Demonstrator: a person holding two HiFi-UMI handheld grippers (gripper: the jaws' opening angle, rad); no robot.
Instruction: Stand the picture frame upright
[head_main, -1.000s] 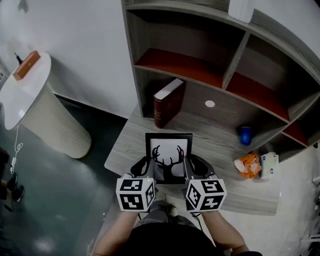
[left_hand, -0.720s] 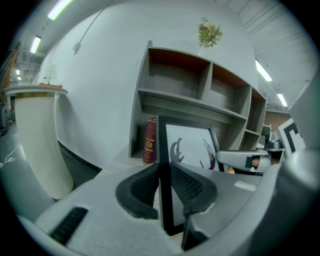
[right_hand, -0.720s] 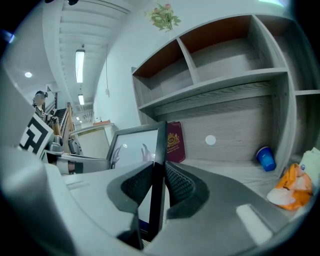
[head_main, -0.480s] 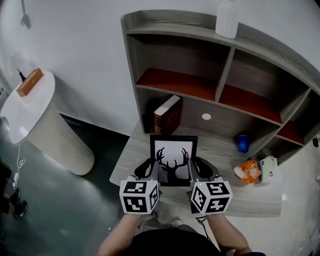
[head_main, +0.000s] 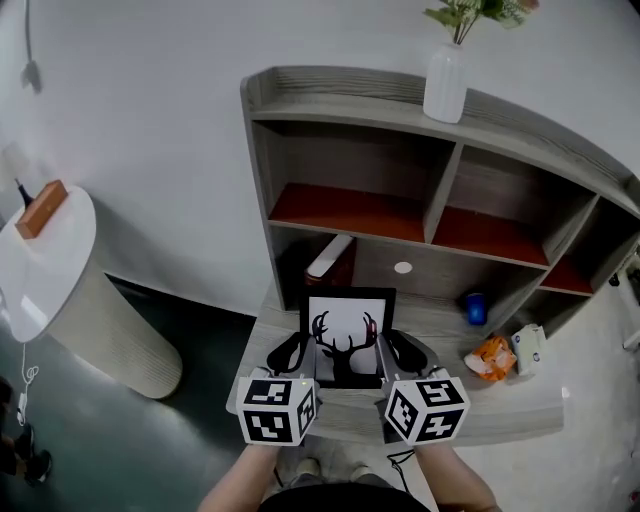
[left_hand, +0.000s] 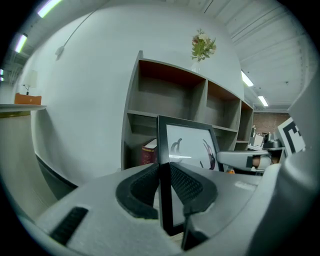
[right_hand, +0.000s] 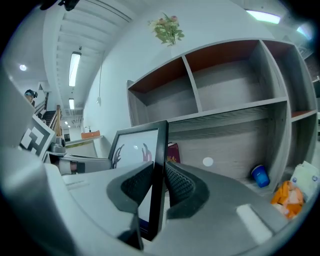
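Over the near edge of the tabletop (head_main: 500, 405), the picture frame (head_main: 348, 335) is held almost upright, fingers of the left gripper (head_main: 303, 350) and right gripper (head_main: 388, 348) clamped on its side edges; tilting looks largely done, while standing it down and releasing apparently remain.

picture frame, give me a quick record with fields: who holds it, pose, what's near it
item: picture frame, black border, antlered deer print
left edge: clamped by left gripper
right edge: clamped by right gripper
pose: close to upright, print facing the person
bottom edge on desk: cannot tell
behind it: dark red book leaning in the shelf unit
to its right in the head view: blue cup, orange packet
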